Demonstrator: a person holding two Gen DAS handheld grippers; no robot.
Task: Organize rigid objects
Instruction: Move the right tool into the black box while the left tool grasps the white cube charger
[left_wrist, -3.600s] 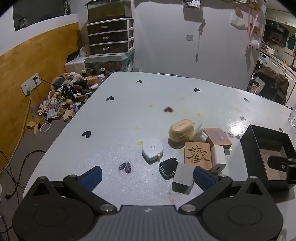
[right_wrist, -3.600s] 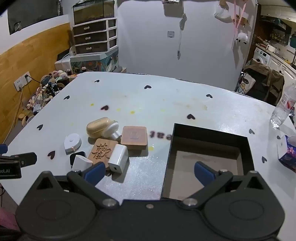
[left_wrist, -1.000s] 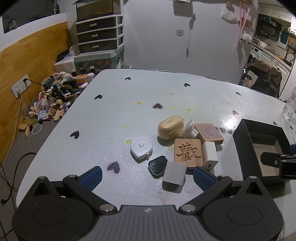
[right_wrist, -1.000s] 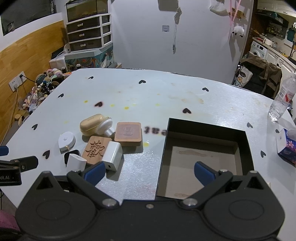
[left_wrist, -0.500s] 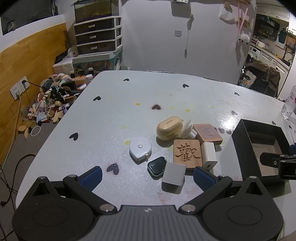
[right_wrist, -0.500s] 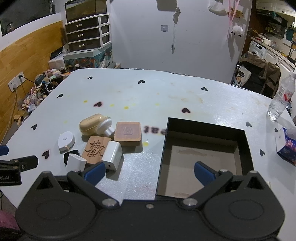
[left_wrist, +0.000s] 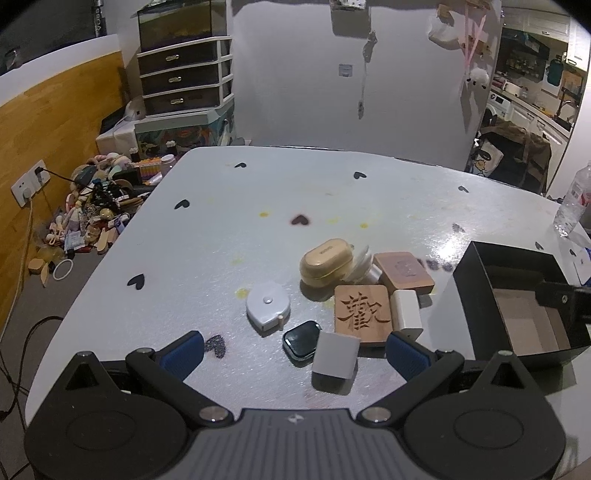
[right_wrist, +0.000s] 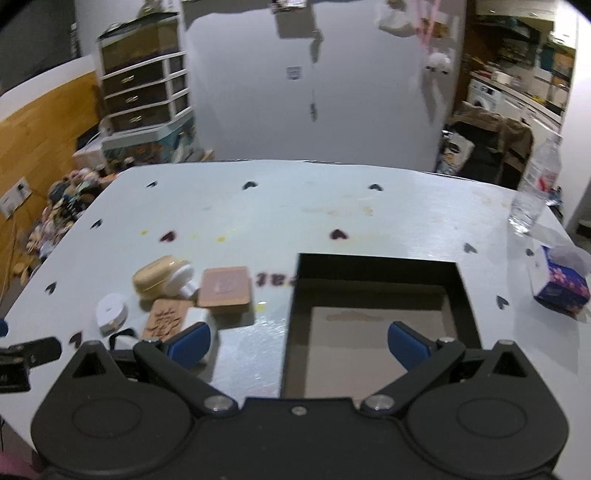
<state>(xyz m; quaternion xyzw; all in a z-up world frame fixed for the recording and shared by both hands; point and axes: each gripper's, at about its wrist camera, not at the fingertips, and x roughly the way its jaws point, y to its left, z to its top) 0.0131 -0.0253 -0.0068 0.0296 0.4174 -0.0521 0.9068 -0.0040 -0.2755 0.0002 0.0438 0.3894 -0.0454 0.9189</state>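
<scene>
A cluster of small objects lies on the white table (left_wrist: 229, 236): a white tape measure (left_wrist: 267, 304), a dark smartwatch (left_wrist: 302, 338), a white cube (left_wrist: 335, 359), a carved wooden block (left_wrist: 362, 309), a white charger (left_wrist: 405, 311), a tan earbud case (left_wrist: 325, 263) and a pink-brown square box (left_wrist: 403, 268). My left gripper (left_wrist: 293, 354) is open and empty, just before the cube and watch. An empty black box (right_wrist: 376, 273) sits to the right. My right gripper (right_wrist: 298, 341) is open and empty, over the box's near left edge.
A clear water bottle (right_wrist: 532, 188) and a blue tissue pack (right_wrist: 559, 286) stand at the table's right side. The other gripper's tip shows at the right edge of the left wrist view (left_wrist: 561, 297). Toys clutter the floor (left_wrist: 92, 206) left of the table.
The right gripper has shifted right and forward, so the box and bottle sit more central in its blurred view. The left gripper has barely moved. No object has been touched.
</scene>
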